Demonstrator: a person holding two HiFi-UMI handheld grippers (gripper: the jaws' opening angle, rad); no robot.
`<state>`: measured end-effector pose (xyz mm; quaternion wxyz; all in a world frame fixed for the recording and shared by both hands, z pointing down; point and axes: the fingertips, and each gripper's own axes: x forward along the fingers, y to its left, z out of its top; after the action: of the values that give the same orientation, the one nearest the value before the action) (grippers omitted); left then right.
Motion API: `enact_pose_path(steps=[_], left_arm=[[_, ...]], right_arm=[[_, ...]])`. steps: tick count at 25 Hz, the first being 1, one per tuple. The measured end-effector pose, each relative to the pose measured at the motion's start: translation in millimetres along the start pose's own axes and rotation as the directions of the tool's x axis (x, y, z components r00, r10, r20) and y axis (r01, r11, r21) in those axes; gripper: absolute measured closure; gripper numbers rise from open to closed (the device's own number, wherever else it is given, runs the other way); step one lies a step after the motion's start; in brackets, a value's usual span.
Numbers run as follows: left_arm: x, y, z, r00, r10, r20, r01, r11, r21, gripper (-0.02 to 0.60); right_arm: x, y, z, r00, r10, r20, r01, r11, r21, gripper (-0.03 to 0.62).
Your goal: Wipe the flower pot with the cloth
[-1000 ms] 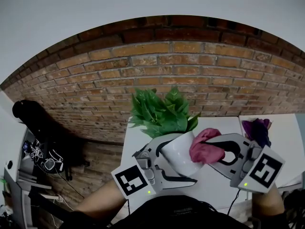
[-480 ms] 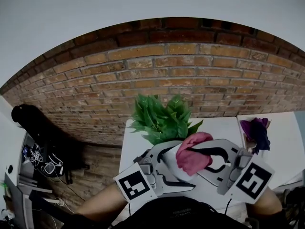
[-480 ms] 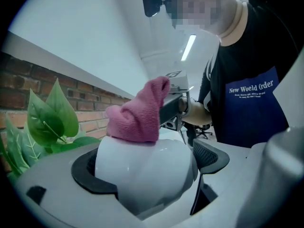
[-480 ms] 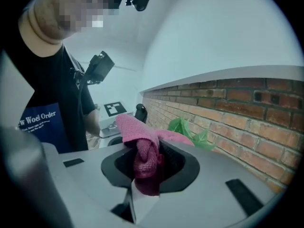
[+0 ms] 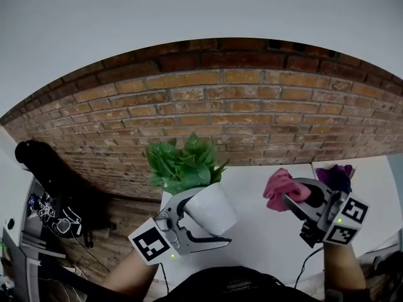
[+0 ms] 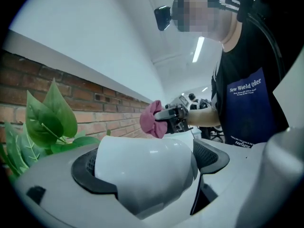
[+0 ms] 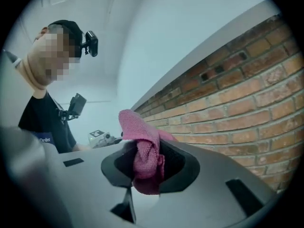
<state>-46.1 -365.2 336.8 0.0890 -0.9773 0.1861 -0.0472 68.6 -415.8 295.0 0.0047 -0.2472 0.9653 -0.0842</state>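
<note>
A white flower pot (image 5: 213, 207) with a green leafy plant (image 5: 182, 164) is held tilted above the white table (image 5: 264, 238). My left gripper (image 5: 203, 222) is shut on the pot's body (image 6: 147, 175), one jaw on each side. A pink cloth (image 5: 279, 186) is bunched in my right gripper (image 5: 293, 195), which is shut on it. The cloth (image 7: 142, 153) fills the gap between the right gripper's pads. The cloth stands apart from the pot, off to its right. In the left gripper view the cloth (image 6: 152, 120) shows beyond the pot.
A brick wall (image 5: 239, 118) runs behind the table. A purple object (image 5: 335, 176) lies on the table at the right, just behind my right gripper. Dark equipment and cables (image 5: 53, 200) sit at the far left, below the table.
The cloth was against the pot; now it is off it. My right gripper has swung right and rolled. My left gripper has carried the pot left.
</note>
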Motion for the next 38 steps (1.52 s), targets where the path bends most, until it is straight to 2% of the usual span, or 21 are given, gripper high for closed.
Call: enact_pose_path(steps=[4,5,8,11,15,20,28,30,33,38], left_arm=[[-23.2,10.5,-4.9,0.999,0.031,-0.041,-0.028,0.997,0.075,0.063],[-26.8,12.6,-5.8,0.998,0.037,-0.054,-0.032,0.995,0.093,0.063],[-28.3,15.2,-4.7,0.997,0.064,-0.051,-0.059,0.994,0.087,0.063],[-27.4,13.1,-7.0,0.996,0.052,-0.075,-0.040,0.988,0.151,0.063],[-28.7,12.8,-4.7,0.997,0.067,-0.047,-0.062,0.992,0.105,0.064],[-28.0,11.3,-4.9,0.997,0.053,-0.056,-0.045,0.990,0.133,0.064],[-27.8,8.7,-5.6,0.998,0.043,-0.047,-0.037,0.993,0.112,0.064],[-26.5,7.5,-7.8,0.998,0.036,-0.057,-0.028,0.991,0.129,0.064],[-24.9,7.0,-7.8,0.998,0.047,-0.041,-0.044,0.996,0.082,0.064],[-23.7,5.4,-9.2,0.998,0.033,-0.050,-0.028,0.994,0.108,0.064]], right_arm=[[-7.7,-35.2,-15.8,0.994,-0.108,0.022,0.107,0.993,0.042,0.511],[-8.9,-41.0,-21.0,0.993,-0.118,0.027,0.116,0.991,0.071,0.511],[-12.9,-55.1,-37.5,0.991,-0.129,0.041,0.122,0.982,0.144,0.511],[-14.6,-65.5,-50.0,0.988,-0.145,0.049,0.135,0.975,0.177,0.511],[-13.8,-74.1,-62.0,0.984,-0.178,0.028,0.170,0.967,0.190,0.511],[-12.4,-73.5,-68.7,0.983,-0.185,0.000,0.182,0.969,0.168,0.511],[-12.0,-70.1,-66.5,0.982,-0.187,-0.007,0.186,0.971,0.150,0.511],[-12.6,-70.7,-67.8,0.983,-0.186,-0.007,0.185,0.971,0.149,0.513],[-13.0,-71.5,-68.9,0.983,-0.185,-0.006,0.184,0.972,0.148,0.511],[-12.2,-71.3,-69.7,0.983,-0.184,-0.010,0.184,0.973,0.142,0.511]])
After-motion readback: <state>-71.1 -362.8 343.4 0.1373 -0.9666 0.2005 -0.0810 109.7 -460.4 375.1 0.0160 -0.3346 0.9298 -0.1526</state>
